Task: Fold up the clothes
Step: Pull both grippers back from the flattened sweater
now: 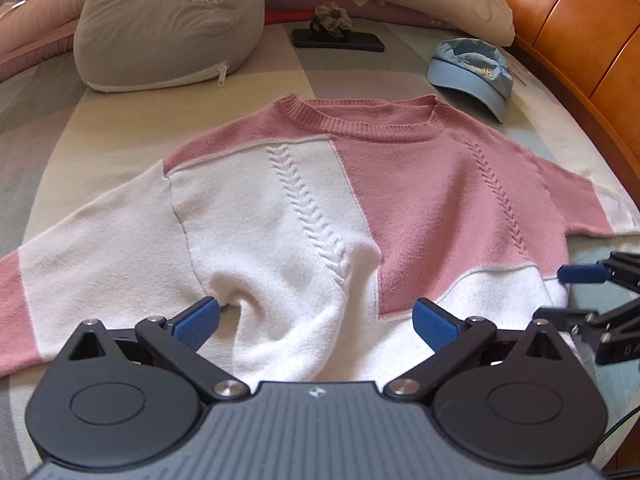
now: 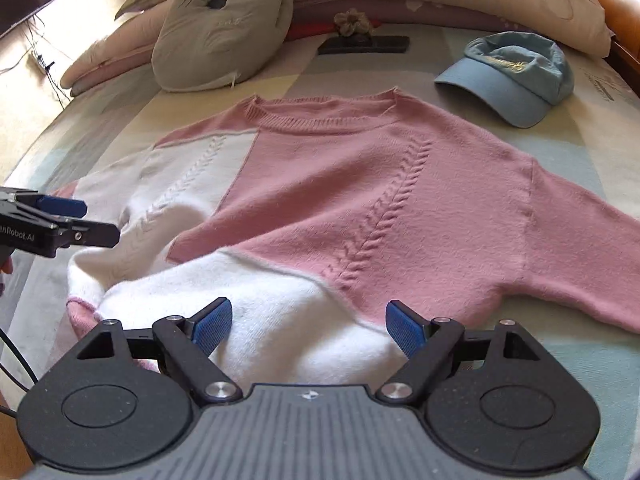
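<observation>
**Tongs: construction and markings**

Left tongs (image 1: 316, 316): grey ribbed housing with a small pale emblem at centre. Two black teardrop side plates, each with a raised oval disc and a triangular cut-out. Black link arms on silver pivot screws — smaller screws at the outer joints. Fingertips (image 1: 198, 322) carry blue ribbed pads.

Right tongs (image 2: 308, 326): identical build, blue cross-hatched pads, dust specks on the black plates. In the right wrist view, the left unit's side shows white lettering ending "nRobot.AI". A black cable trails at lower left.
</observation>
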Tool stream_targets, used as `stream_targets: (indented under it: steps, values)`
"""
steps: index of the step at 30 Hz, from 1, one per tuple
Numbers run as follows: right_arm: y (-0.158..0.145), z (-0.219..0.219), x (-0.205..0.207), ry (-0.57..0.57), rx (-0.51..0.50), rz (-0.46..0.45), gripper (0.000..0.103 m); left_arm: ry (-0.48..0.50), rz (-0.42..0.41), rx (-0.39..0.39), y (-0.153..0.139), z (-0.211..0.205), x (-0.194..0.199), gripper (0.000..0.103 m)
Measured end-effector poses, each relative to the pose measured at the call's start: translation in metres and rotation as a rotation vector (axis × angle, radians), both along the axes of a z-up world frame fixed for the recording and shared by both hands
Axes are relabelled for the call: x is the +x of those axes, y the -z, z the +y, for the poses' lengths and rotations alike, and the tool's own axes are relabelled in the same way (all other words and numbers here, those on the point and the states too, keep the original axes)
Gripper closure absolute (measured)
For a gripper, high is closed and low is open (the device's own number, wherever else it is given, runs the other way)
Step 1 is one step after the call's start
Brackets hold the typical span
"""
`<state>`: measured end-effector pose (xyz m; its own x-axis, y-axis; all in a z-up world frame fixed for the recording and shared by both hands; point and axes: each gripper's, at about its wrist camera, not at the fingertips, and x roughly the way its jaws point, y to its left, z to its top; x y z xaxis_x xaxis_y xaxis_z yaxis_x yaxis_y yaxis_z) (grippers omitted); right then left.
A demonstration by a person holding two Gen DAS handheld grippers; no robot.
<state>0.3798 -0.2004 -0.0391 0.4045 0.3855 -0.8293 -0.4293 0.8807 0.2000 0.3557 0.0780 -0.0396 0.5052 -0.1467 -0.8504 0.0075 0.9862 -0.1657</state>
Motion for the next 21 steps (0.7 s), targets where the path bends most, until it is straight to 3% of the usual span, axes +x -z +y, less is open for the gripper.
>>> stream_targets:
  steps: [4, 9, 12, 16, 21]
  values:
    - [0.007, 0.007, -0.016, 0.02, -0.053, 0.012, 0.015, 0.037, 0.067, -0.031, 0.023, 0.003, 0.001, 0.002]
    - [-0.007, 0.009, -0.024, 0.081, -0.026, -0.014, 0.015, 0.093, -0.013, -0.035, 0.008, 0.02, -0.007, 0.002]
    - [-0.013, 0.022, -0.021, 0.047, 0.01, -0.053, 0.008, 0.105, -0.052, -0.029, 0.001, 0.033, -0.006, 0.002]
    - [0.004, 0.042, -0.015, -0.011, 0.008, -0.033, 0.008, 0.083, -0.094, -0.007, -0.002, 0.042, -0.002, 0.002]
    - [0.02, 0.048, -0.013, -0.09, 0.004, -0.029, 0.008, 0.03, -0.125, -0.047, 0.003, 0.045, 0.0, 0.002]
